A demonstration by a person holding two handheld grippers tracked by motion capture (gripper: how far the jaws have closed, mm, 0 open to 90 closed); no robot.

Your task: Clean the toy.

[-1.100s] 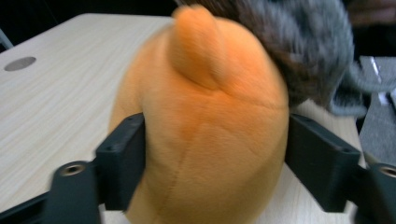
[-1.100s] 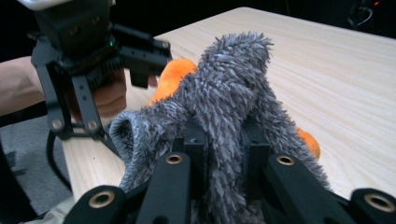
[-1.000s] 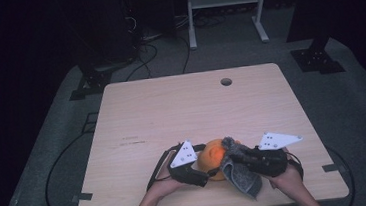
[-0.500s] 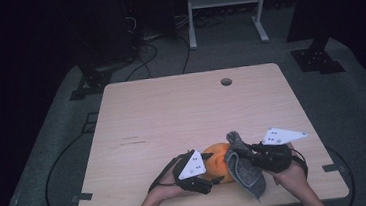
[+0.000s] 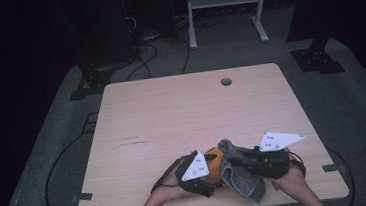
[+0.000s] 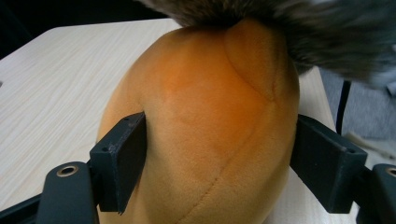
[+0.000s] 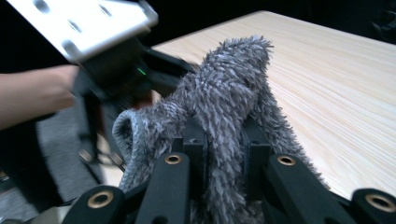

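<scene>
Left gripper view: left tool [image 6: 219,154] clamped on orange plush toy [image 6: 205,121], jaws just reopened slightly; right tool [image 7: 223,140] pinching grey cloth [image 7: 229,88], wiping next.

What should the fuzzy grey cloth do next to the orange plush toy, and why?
Probably rub the grey cloth down over the orange plush toy. The right hand-held gripper is pinched shut on the cloth, which already lies on the toy's top, and the left hand-held gripper squeezes the toy's sides, so it looks steady for wiping.

Orange plush toy [image 6: 205,121] between claw pads [image 6: 122,158]
</scene>
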